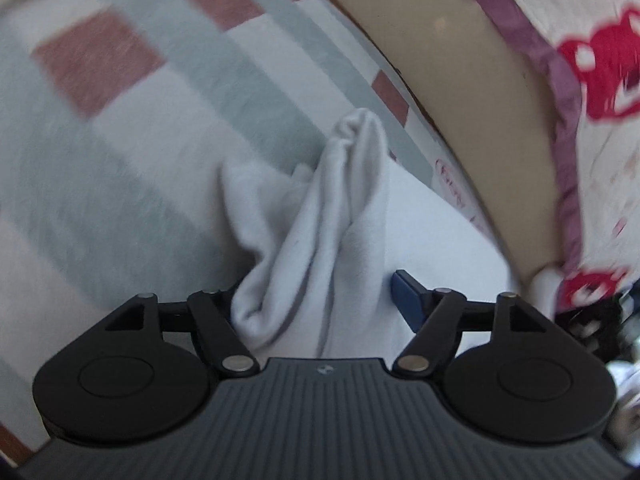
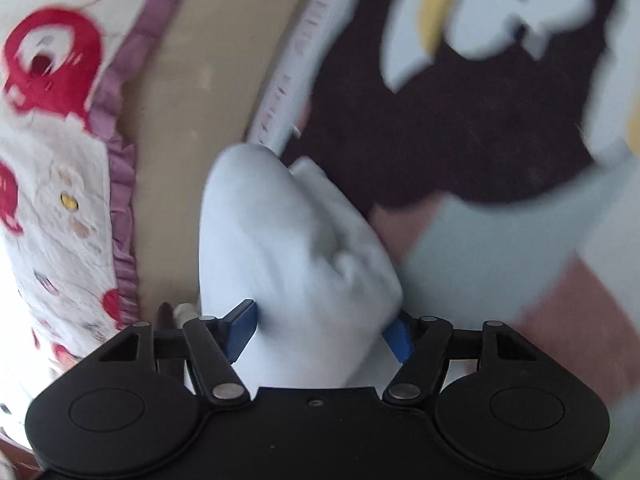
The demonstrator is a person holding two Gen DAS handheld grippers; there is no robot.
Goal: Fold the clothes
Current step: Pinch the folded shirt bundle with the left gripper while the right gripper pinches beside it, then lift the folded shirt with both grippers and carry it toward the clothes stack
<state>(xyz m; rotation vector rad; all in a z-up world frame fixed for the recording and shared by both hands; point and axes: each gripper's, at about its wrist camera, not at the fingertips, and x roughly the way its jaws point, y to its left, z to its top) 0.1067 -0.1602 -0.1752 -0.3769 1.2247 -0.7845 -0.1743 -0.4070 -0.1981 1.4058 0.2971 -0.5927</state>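
A white garment (image 1: 344, 208) lies bunched on a checked blanket (image 1: 120, 100), with a raised fold running up the middle of the left wrist view. My left gripper (image 1: 320, 292) stands wide around that fold. Its right blue pad (image 1: 408, 300) shows beside the cloth and its left pad is hidden behind the fold. In the right wrist view another bunch of the white garment (image 2: 288, 240) fills the gap of my right gripper (image 2: 324, 316). Both blue pads (image 2: 240, 328) flank the cloth without visibly pinching it. Both views are blurred.
The grey, white and pink blanket (image 2: 500, 260) ends at an edge beside a tan floor strip (image 1: 460, 80). Beyond it hangs a white fabric with red prints and a purple ruffle (image 1: 592, 80). A dark brown cloth with a white and yellow figure (image 2: 440, 120) lies ahead on the right.
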